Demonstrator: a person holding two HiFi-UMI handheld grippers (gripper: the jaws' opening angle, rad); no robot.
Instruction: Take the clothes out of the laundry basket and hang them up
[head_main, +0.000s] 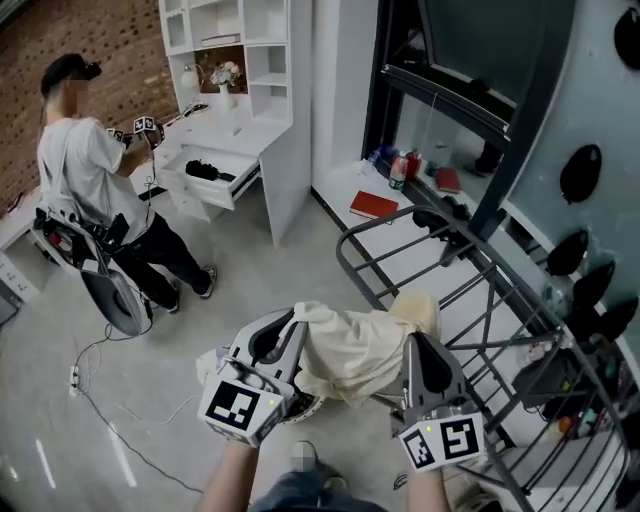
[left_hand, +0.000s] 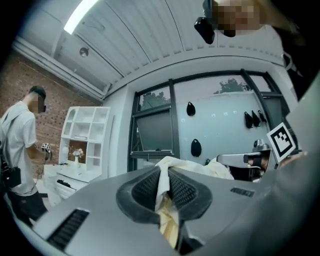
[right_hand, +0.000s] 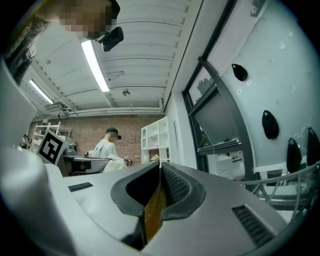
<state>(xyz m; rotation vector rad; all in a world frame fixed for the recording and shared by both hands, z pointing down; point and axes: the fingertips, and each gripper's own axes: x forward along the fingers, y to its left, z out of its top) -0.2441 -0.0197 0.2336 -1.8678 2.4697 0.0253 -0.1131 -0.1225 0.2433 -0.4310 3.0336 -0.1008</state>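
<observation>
Both grippers are held level side by side, with the cream garment (head_main: 352, 352) slung between them above the floor, just beside the dark drying rack (head_main: 390, 222). The left gripper (left_hand: 164, 186) has its jaws pinched tight on one edge of the cloth, and the right gripper (right_hand: 159, 187) has its jaws clamped narrow on the other edge

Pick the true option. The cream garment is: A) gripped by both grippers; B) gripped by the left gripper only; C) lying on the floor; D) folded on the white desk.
A: the left gripper and right gripper each pinch the cream garment, which spans between them.
</observation>
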